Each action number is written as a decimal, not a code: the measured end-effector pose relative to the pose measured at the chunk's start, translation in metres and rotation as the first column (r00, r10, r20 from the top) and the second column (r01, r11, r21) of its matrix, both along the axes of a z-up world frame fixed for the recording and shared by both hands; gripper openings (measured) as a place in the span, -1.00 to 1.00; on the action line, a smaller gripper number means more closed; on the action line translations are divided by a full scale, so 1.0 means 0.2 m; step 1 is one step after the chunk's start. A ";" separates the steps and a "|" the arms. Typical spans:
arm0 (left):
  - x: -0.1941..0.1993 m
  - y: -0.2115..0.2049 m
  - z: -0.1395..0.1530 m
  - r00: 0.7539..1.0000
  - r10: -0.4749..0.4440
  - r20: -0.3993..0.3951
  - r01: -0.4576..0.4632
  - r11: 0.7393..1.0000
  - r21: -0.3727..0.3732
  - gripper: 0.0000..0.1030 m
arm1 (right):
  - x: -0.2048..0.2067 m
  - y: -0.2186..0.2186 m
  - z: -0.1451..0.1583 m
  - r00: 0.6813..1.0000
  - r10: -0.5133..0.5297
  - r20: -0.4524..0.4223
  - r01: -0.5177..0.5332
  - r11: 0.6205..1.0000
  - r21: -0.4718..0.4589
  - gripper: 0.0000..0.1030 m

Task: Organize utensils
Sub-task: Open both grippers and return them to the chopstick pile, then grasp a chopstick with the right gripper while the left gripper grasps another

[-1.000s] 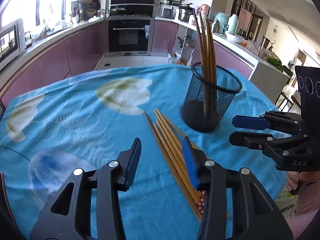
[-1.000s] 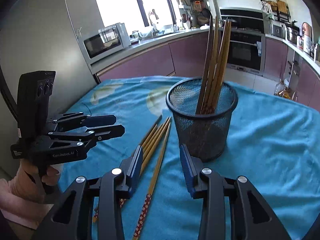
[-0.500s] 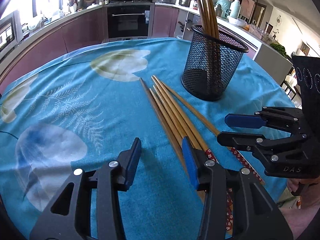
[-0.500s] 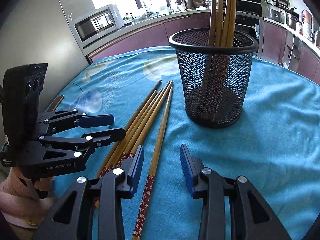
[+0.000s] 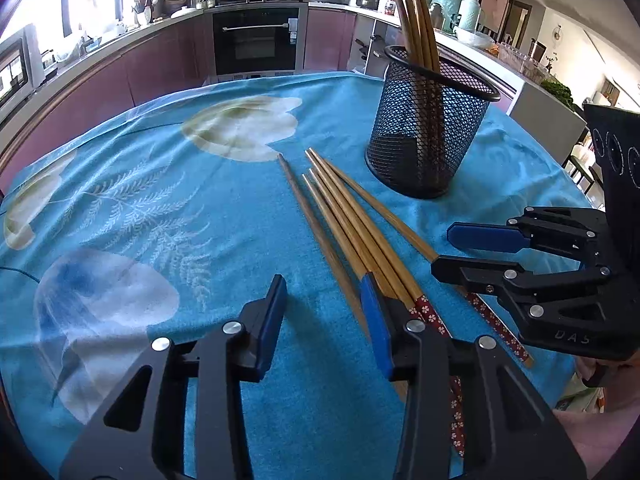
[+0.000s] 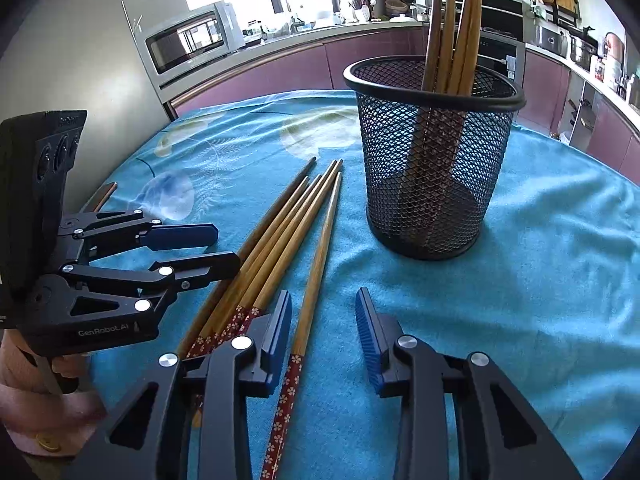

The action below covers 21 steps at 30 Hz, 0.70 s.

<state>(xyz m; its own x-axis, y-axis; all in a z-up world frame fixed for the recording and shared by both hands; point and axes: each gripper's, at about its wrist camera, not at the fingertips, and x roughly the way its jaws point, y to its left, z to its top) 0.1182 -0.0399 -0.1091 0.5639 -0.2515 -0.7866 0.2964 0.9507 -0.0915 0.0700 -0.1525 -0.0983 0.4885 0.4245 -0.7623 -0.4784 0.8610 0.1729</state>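
Wooden chopsticks point(image 5: 352, 224) lie beside both grippers' fingers, which are closing, apparently gripping nothing.

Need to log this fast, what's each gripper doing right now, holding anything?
Left gripper: open, jaws closing, holding nothing.
Right gripper: open, jaws closing around one loose chopstick, not yet gripped.

Black mesh cup point(image 6: 432, 184), tan chopsticks point(image 6: 280, 248) with red floral ends, turquoise leaf-print tablecloth point(image 5: 160, 208)

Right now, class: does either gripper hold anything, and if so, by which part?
Nothing is held. Both the left gripper and right gripper are closing, pads touching nothing; the chopsticks lie on the tablecloth.
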 end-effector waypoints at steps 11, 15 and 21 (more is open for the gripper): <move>0.03 -0.01 0.00 1.000 -0.007 -0.018 0.007 1.000 -0.026 -0.69 | 0.03 0.05 -0.01 1.000 -0.013 0.021 0.014 0.999 -0.039 -0.74; 0.02 -0.01 0.00 1.000 0.008 -0.020 -0.009 0.999 -0.042 -0.80 | 0.03 0.02 -0.01 1.000 -0.032 0.001 0.032 0.999 0.006 -0.86; 0.00 0.03 0.01 0.999 0.046 -0.023 -0.047 0.995 -0.083 -0.93 | 0.02 -0.05 0.01 0.998 -0.062 -0.012 0.063 0.995 0.073 -0.88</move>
<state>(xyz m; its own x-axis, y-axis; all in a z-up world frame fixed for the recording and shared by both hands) 0.1177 -0.0344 -0.1069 0.5602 -0.2906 -0.7757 0.2493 0.9522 -0.1767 0.0731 -0.1626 -0.0970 0.5084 0.4487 -0.7350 -0.4220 0.8738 0.2416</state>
